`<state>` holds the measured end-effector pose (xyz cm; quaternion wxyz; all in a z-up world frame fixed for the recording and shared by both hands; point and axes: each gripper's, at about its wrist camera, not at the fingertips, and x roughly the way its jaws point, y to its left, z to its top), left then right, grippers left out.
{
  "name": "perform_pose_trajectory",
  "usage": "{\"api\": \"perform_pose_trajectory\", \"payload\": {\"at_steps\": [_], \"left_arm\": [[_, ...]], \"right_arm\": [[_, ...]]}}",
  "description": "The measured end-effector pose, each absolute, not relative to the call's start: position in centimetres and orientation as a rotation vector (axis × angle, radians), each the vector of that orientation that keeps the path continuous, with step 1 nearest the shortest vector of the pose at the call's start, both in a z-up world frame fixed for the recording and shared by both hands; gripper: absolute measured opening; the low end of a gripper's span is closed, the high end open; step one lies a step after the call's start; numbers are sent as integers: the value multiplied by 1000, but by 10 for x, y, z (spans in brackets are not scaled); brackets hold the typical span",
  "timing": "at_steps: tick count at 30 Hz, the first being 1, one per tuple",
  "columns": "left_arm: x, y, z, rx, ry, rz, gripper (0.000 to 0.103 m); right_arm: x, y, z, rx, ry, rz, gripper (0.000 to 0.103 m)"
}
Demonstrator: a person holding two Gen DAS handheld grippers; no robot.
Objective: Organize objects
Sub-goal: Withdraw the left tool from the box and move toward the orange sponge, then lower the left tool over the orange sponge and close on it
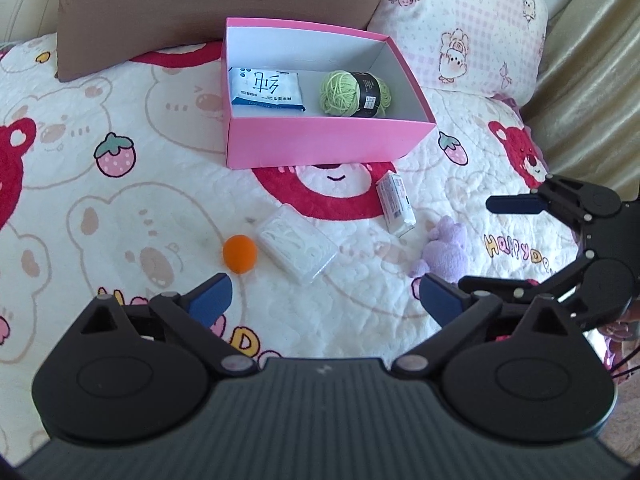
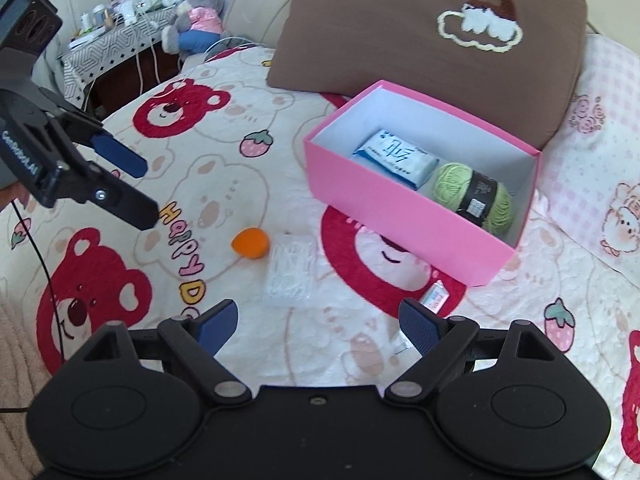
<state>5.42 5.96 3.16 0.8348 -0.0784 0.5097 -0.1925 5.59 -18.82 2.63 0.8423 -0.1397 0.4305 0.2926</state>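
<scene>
Fingers of the left gripper [image 1: 324, 300] and right gripper [image 2: 318, 326] hang spread wide and empty above the bedspread [image 1: 120, 208]. Ahead of both, the pink box [image 1: 320, 148] already holds a tissue pack [image 1: 266, 90] and green yarn [image 1: 354, 94]. Left to gather, between fingertips and box: an orange ball [image 1: 239, 257], clear case [image 1: 297, 249], white packet [image 1: 395, 204] and purple plush toy [image 1: 446, 250].
</scene>
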Motion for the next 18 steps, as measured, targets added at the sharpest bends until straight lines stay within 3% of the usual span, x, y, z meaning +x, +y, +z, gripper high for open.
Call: {"api": "perform_pose_trajectory", "payload": {"at_steps": [18], "left_arm": [[54,72,-23,-137,963,-277,100]], "right_arm": [[41,-122,-4,-439,687,689,89]]}}
